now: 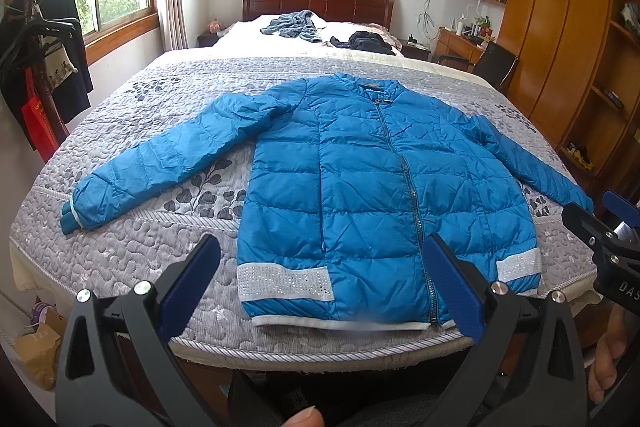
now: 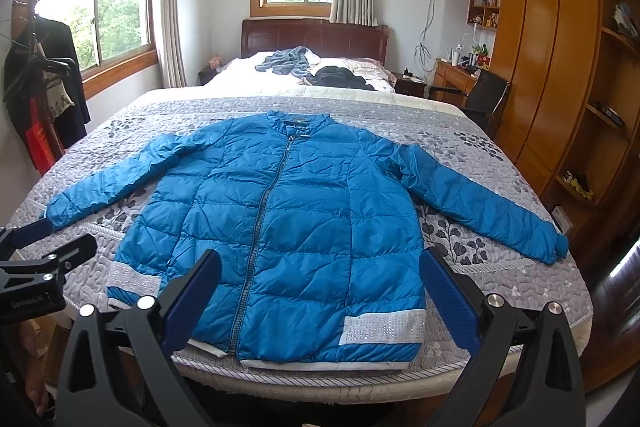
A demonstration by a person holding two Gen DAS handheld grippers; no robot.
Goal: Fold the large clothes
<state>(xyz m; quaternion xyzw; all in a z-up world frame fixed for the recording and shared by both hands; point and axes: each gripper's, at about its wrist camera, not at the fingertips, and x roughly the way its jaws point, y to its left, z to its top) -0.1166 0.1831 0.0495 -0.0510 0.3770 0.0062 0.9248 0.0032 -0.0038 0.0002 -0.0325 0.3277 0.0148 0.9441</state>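
Observation:
A blue quilted jacket [image 1: 372, 187] [image 2: 288, 211] lies flat and zipped on the bed, front up, collar toward the headboard, both sleeves spread out to the sides. Its hem with silver-white bands lies at the bed's near edge. My left gripper [image 1: 324, 247] is open, hovering above the hem near the zip's lower end, touching nothing. My right gripper [image 2: 320, 263] is open too, held above the jacket's lower part. The right gripper [image 1: 600, 227] shows at the right edge of the left wrist view, and the left gripper [image 2: 44, 251] shows at the left edge of the right wrist view.
The bed has a grey patterned quilt [image 1: 160, 247] [image 2: 500, 163]. A grey-blue garment [image 1: 296, 23] and a dark garment [image 1: 370, 41] lie near the headboard. A coat rack with clothes [image 1: 44, 55] stands left. A desk, chair [image 1: 494, 65] and wooden wardrobe [image 1: 560, 27] stand right.

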